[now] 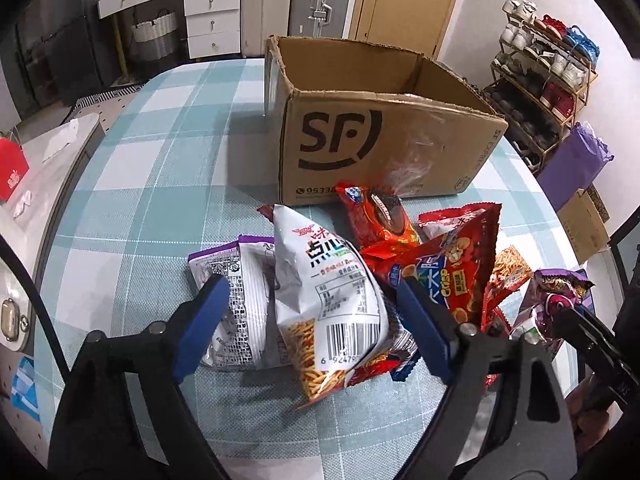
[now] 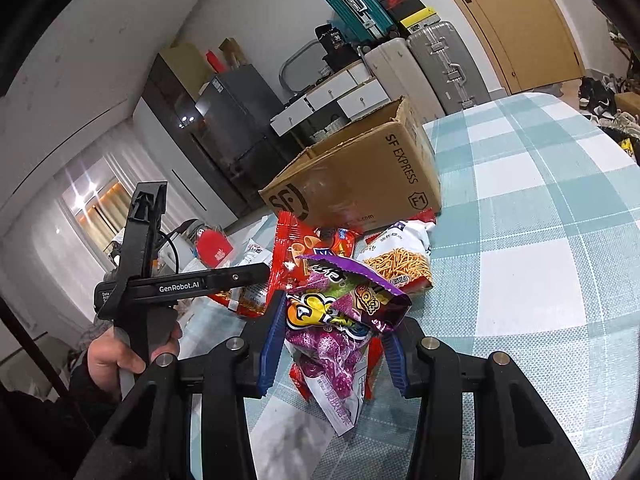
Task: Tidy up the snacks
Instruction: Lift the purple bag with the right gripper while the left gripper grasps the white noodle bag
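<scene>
Left wrist view: left claw (image 1: 310, 316) wide, straddling white snack bag (image 1: 324, 292), long axis running ahead toward cardboard box (image 1: 384, 140); pads seemingly not touching. Right claw (image 2: 332, 344) clamps purple snack bag (image 2: 340, 320).

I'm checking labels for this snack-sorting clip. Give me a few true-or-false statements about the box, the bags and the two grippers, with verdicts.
1. The cardboard box stands open at the top. True.
2. The right gripper is clamped on a purple snack bag. True.
3. The left gripper holds nothing between its fingers. False: a white snack bag sits between them.
4. The snack bags lie inside the box. False: they lie on the checked tablecloth in front of it.
</scene>
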Demonstrator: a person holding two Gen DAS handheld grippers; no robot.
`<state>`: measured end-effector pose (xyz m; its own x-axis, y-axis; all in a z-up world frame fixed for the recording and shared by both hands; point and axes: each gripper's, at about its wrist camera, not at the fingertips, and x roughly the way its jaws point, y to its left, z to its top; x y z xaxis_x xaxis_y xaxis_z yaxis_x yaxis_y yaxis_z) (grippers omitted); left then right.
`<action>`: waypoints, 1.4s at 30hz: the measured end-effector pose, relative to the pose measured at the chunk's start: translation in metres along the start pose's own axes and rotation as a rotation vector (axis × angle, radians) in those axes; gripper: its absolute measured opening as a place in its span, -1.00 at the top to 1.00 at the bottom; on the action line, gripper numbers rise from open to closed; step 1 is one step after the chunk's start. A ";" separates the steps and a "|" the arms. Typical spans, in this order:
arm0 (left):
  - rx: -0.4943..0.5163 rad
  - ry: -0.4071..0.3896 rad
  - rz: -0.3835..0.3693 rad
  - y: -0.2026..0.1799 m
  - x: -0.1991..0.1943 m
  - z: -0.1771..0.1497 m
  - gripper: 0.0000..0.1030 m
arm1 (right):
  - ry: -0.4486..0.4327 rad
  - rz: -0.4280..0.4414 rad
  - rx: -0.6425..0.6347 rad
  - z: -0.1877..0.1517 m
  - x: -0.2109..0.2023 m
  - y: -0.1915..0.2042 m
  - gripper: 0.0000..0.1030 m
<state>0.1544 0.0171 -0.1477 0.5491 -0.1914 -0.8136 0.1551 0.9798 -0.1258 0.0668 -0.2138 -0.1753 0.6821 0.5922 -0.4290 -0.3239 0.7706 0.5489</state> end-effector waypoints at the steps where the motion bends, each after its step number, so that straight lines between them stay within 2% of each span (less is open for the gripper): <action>1: 0.004 -0.006 -0.003 0.000 0.000 -0.001 -0.43 | 0.000 0.001 0.000 0.000 0.000 0.000 0.13; 2: 0.008 -0.015 -0.009 0.000 -0.001 -0.001 -0.36 | 0.001 0.001 0.001 0.000 0.000 0.000 0.13; 6: 0.031 -0.030 -0.006 -0.001 -0.002 -0.004 -0.31 | 0.004 0.000 0.003 -0.001 0.001 -0.001 0.13; 9: 0.041 -0.046 -0.016 -0.001 -0.005 -0.005 -0.20 | 0.004 0.000 0.005 -0.001 0.000 0.000 0.13; 10: 0.045 -0.068 -0.037 0.001 -0.008 -0.006 -0.13 | 0.004 -0.001 0.005 -0.001 0.000 -0.001 0.13; 11: 0.052 -0.085 -0.046 0.002 -0.009 -0.008 0.07 | 0.004 -0.001 0.006 -0.001 0.000 0.000 0.13; 12: 0.057 -0.074 -0.050 0.002 -0.007 -0.008 0.16 | 0.004 0.000 0.007 -0.001 -0.001 0.000 0.13; 14: 0.054 -0.048 -0.047 0.003 -0.001 -0.009 0.22 | 0.004 0.000 0.008 -0.002 -0.001 0.000 0.13; 17: 0.057 -0.042 -0.040 0.004 0.003 -0.011 0.27 | 0.005 0.001 0.010 -0.002 -0.001 0.000 0.13; 21: 0.013 -0.033 -0.080 0.013 0.004 -0.010 0.34 | 0.002 0.003 0.015 -0.002 -0.002 -0.001 0.13; 27: 0.047 -0.034 -0.072 0.009 0.001 -0.011 0.42 | 0.001 0.002 0.016 -0.002 -0.001 -0.002 0.13; 42: 0.051 -0.047 -0.101 0.014 -0.018 -0.016 0.56 | 0.002 -0.001 0.020 -0.003 0.000 -0.004 0.13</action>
<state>0.1332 0.0356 -0.1437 0.5659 -0.2927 -0.7708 0.2525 0.9515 -0.1760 0.0661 -0.2163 -0.1793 0.6809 0.5918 -0.4314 -0.3097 0.7665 0.5627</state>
